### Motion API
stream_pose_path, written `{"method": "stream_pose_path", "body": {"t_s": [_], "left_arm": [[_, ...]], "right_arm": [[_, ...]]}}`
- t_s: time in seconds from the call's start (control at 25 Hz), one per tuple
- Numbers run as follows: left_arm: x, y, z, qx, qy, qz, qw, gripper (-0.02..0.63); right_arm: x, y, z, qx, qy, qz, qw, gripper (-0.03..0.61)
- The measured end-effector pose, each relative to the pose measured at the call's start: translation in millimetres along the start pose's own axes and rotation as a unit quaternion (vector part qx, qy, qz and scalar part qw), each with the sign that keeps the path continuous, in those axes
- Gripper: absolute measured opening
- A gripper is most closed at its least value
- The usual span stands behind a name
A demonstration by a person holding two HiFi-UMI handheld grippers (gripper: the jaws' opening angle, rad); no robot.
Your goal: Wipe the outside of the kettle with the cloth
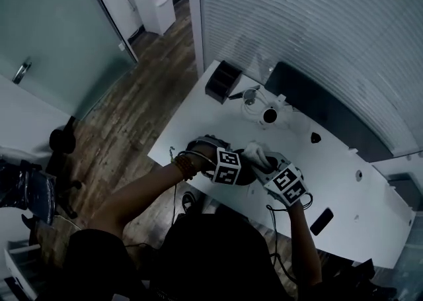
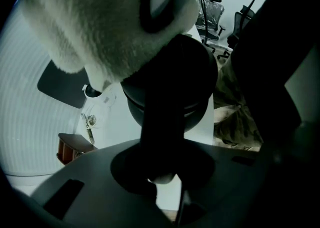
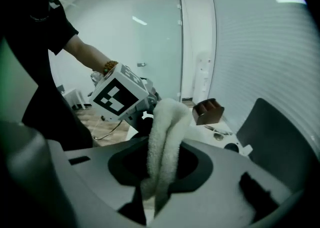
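The dark kettle (image 2: 172,79) stands near the white table's (image 1: 198,114) front edge, between my two grippers (image 1: 249,174). Its handle (image 2: 160,137) runs down between the jaws of my left gripper (image 2: 162,174), which is shut on it from above (image 1: 231,171). My right gripper (image 3: 155,192) is shut on a folded white fluffy cloth (image 3: 167,132). The cloth (image 1: 258,154) sits over the kettle's top and fills the upper part of the left gripper view (image 2: 100,26). In the right gripper view the left gripper's marker cube (image 3: 120,94) shows just behind the cloth.
Further back on the table lie a round white base with a cord (image 1: 268,116), a dark organiser box (image 1: 221,80) and a dark mat (image 1: 324,108). A phone (image 1: 322,221) lies at the front right. An office chair (image 1: 63,139) stands on the wooden floor, left.
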State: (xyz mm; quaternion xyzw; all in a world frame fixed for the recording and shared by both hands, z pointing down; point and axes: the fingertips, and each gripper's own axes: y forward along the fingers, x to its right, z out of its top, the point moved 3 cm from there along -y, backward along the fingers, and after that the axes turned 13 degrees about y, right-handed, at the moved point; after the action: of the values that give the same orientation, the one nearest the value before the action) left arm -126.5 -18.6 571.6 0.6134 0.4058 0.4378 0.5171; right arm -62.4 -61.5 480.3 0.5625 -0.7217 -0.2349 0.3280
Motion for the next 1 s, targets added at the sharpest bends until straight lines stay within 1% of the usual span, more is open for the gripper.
{"method": "stream_pose_path", "body": {"t_s": [0.04,0.08,0.16,0.2,0.28,0.32,0.36,0.4,0.48,0.56,0.6,0.64,0.68,0.76,0.84,0.88,1.0], "left_arm": [[1,0,1,0.001,0.001,0.002,1.0000,0.084],[3,0,2,0.002,0.004,0.004,1.0000,0.084],[7,-1,1,0.003,0.009,0.013,0.9999,0.083],[8,-1,0,0.004,0.008,0.017,0.9998,0.083],[9,-2,0,0.008,0.004,0.024,0.9997,0.083],[9,-2,1,0.010,0.003,0.026,0.9996,0.083],[10,-2,3,0.011,0.005,0.026,0.9996,0.083],[11,-1,3,0.010,0.009,0.027,0.9996,0.083],[11,-2,0,0.005,0.019,0.030,0.9993,0.083],[11,-3,-1,0.005,0.026,0.042,0.9987,0.083],[12,-2,0,0.007,0.027,0.047,0.9985,0.083],[13,-1,1,0.009,0.027,0.049,0.9984,0.083],[13,-1,2,0.010,0.025,0.050,0.9984,0.083],[13,-1,3,0.005,0.022,0.047,0.9986,0.083],[12,-1,3,0.004,0.025,0.044,0.9987,0.083],[11,-1,2,0.003,0.028,0.044,0.9987,0.083],[10,-1,1,0.001,0.034,0.046,0.9984,0.083]], "right_arm": [[-3,2,1,-0.017,-0.011,0.006,1.000,0.094],[-11,5,2,-0.043,-0.036,0.014,0.998,0.094],[-14,14,5,-0.089,-0.093,0.002,0.992,0.094],[-7,17,7,-0.105,-0.105,-0.002,0.989,0.094],[2,13,4,-0.142,-0.108,0.023,0.984,0.094],[3,7,-2,-0.166,-0.112,0.034,0.979,0.094],[3,2,-8,-0.192,-0.123,0.036,0.973,0.094],[1,0,-10,-0.214,-0.141,0.030,0.966,0.094],[-4,13,0,-0.245,-0.198,0.009,0.949,0.092],[-13,32,17,-0.254,-0.252,-0.004,0.934,0.092],[-17,37,21,-0.258,-0.266,-0.003,0.929,0.092],[-20,38,21,-0.262,-0.268,0.001,0.927,0.092],[-19,35,16,-0.267,-0.261,0.007,0.928,0.092],[-12,21,2,-0.270,-0.233,0.014,0.934,0.092],[-5,12,-5,-0.267,-0.212,0.007,0.940,0.092],[-5,14,-2,-0.267,-0.215,-0.002,0.939,0.092],[-15,37,17,-0.276,-0.260,-0.034,0.925,0.092]]}}
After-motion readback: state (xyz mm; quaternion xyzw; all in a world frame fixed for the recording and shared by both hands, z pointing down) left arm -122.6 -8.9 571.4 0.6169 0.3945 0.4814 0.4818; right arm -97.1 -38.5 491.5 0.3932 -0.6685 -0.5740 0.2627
